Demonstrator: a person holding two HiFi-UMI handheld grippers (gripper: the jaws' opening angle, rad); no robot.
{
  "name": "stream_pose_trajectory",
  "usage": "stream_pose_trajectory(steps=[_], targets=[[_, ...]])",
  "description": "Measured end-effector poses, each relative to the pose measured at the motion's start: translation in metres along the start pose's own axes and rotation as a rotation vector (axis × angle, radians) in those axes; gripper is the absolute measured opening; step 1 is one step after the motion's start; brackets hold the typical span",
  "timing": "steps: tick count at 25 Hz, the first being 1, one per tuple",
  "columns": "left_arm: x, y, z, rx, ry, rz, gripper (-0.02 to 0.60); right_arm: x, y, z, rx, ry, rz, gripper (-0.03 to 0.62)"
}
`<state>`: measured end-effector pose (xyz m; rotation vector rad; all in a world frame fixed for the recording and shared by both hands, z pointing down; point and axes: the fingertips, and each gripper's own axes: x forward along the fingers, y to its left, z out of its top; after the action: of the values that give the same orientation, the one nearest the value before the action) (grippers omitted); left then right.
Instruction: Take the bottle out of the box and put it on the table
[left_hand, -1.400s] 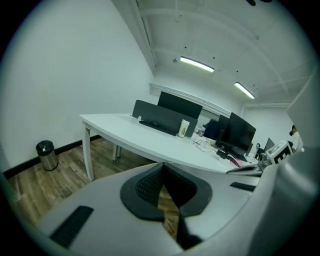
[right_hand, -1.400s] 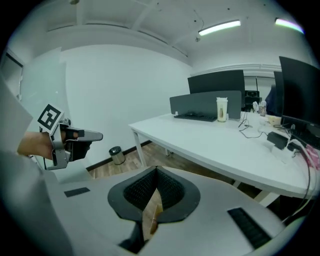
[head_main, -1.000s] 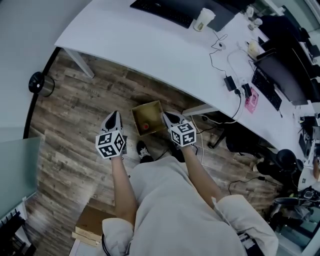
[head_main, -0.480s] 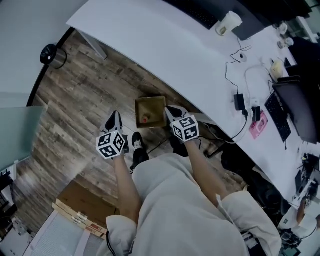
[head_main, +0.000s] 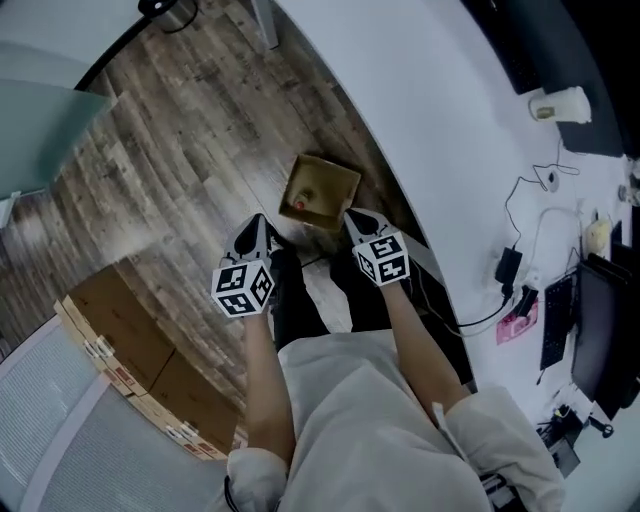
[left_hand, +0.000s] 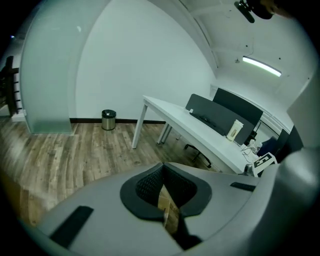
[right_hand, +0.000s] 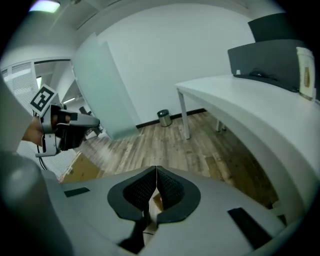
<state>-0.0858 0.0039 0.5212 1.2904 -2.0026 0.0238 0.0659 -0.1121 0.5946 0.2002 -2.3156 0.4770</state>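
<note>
Brown box (head_main: 340, 185) open on the wood floor (head_main: 170, 130), right beside the edge of the big white table (head_main: 420, 110). Inside it, the bottle (head_main: 299, 205), seen from above as a small red top near the side closest to the person. Not out of the box yet, and not gripped.

Left gripper (head_main: 259, 226) and right gripper (head_main: 352, 218) held low, 1 in each hand, both aimed down at the box. Left one near the box's close left corner, right one near its close right corner, with the near edge of the box between the 2 tips. Bare forearms behind them, and a marker cube (head_main: 243, 289) on the left one.

In the left gripper view, black pads (left_hand: 145, 188) pressed together at the tips, with nothing between them. Just a thin strip of brown box below the tips. Same in the right gripper view: pads (right_hand: 138, 190) closed tight on nothing, with a bit of brown box in the slit.

On the table, a pale cup (head_main: 560, 103) and some black cables (head_main: 506, 270), well apart from the box. Flat brown cartons (head_main: 130, 340) stacked on the floor at the left. Far off in the left gripper view, a small bin (left_hand: 108, 119) by the wall.
</note>
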Motion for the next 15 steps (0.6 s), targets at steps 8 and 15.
stream_pose_trajectory(steps=[8, 15], targets=[[0.013, 0.084, -0.08, -0.046, 0.016, 0.046, 0.014, 0.103, 0.022, -0.081, -0.097, 0.145, 0.065, 0.04], [0.078, 0.128, -0.184, -0.045, 0.085, -0.004, 0.014, 0.201, 0.015, -0.169, -0.132, 0.243, 0.079, 0.04]])
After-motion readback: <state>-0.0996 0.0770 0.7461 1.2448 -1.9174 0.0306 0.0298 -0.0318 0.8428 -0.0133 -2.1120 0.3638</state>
